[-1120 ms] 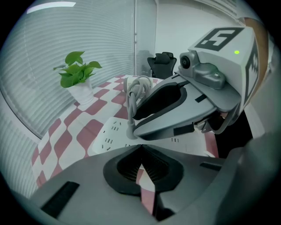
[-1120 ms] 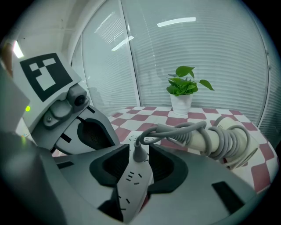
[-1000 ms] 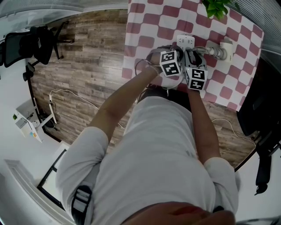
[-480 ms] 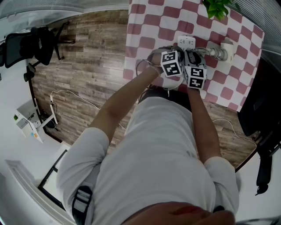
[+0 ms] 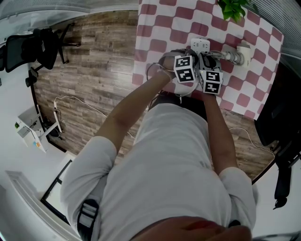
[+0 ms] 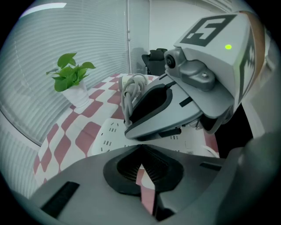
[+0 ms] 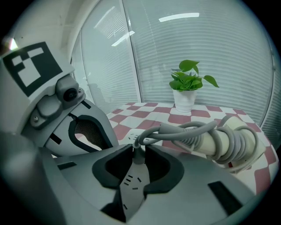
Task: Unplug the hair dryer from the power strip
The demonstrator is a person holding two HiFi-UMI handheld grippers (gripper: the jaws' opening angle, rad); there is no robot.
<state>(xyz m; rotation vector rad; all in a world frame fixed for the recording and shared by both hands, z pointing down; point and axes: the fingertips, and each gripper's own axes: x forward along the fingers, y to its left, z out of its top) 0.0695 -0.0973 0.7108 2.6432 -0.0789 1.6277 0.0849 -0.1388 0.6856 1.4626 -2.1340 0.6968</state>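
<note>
- Two hand-held grippers work over a strip on a checked worktop. In the head view the dryer lies at 4 o'clock of the strip and a potted plant at 1 o'clock.
- The right gripper has just been closing its jaws. They now pinch the dryer's plug, which appears seated in the strip. The cord leaves the plug toward 2 o'clock in the right gripper view and ends wound round the dryer.
- The left gripper has its jaws together at the tips with nothing between them. It is aimed steeply down at the near end of the strip; whether the tips press on the strip cannot be told.
- The step in hand looks to be the pull itself. It would go best with the grip kept on the plug body, not the cord, and the plug drawn straight out along its pins without twisting. The left gripper would best bear down on the strip, so that it does not lift with the plug.
- No brand or label can be read. The cubes carry only black-and-white square markers, and faint marks on the strip are too small to make out.
</note>
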